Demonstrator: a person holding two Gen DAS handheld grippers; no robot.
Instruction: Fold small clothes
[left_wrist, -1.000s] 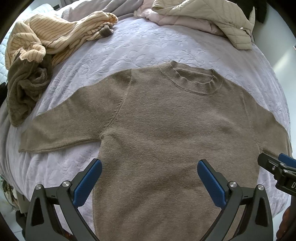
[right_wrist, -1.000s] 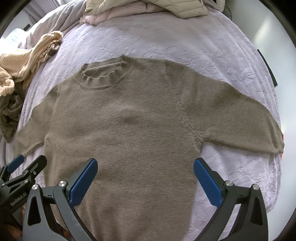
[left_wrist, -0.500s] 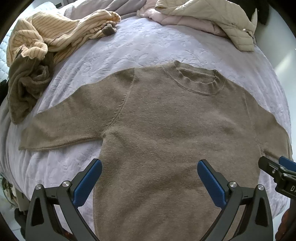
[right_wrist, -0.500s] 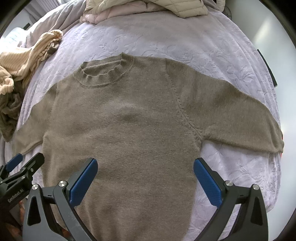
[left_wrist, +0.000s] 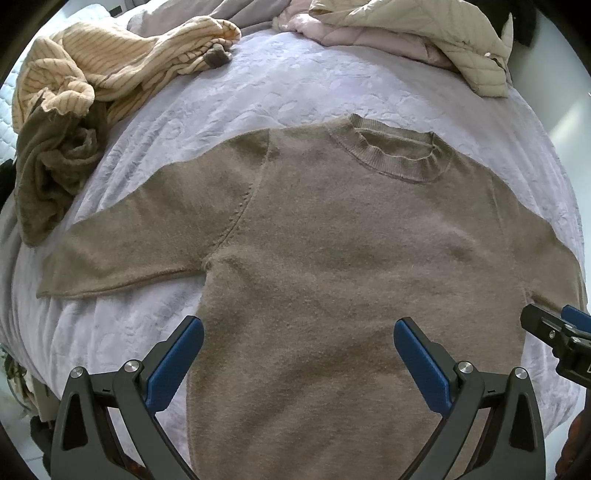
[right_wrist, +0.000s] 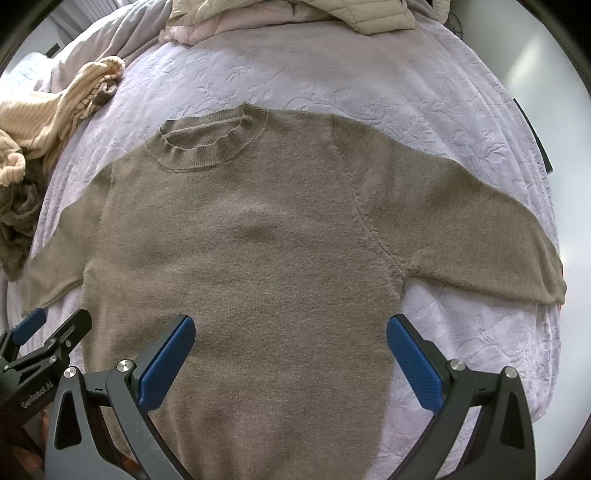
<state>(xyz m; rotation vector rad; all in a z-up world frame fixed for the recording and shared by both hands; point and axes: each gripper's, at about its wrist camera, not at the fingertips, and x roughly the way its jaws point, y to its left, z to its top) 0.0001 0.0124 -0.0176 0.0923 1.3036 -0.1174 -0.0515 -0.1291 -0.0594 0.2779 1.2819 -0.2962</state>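
A taupe knit sweater (left_wrist: 332, 251) (right_wrist: 251, 236) lies flat and face up on the bed, collar away from me, both sleeves spread out to the sides. My left gripper (left_wrist: 298, 350) hovers open over the lower left part of its body, nothing between the blue pads. Over the lower right part my right gripper (right_wrist: 290, 349) also stands open and empty. The right gripper's tip shows at the left wrist view's right edge, the left gripper's tip at the right wrist view's left edge. The sweater's hem is hidden below both views.
A pale lavender embossed bedspread (left_wrist: 295, 85) (right_wrist: 369, 74) covers the bed. A striped cream garment (left_wrist: 110, 62) and an olive-brown garment (left_wrist: 51, 162) are heaped at the far left. A quilted beige jacket (left_wrist: 424, 29) over pink cloth lies at the back. The bed's edge falls off right.
Both views have shifted slightly so the sweater sits a little lower and further from the camera; the sweater itself has not moved, and both grippers stay open.
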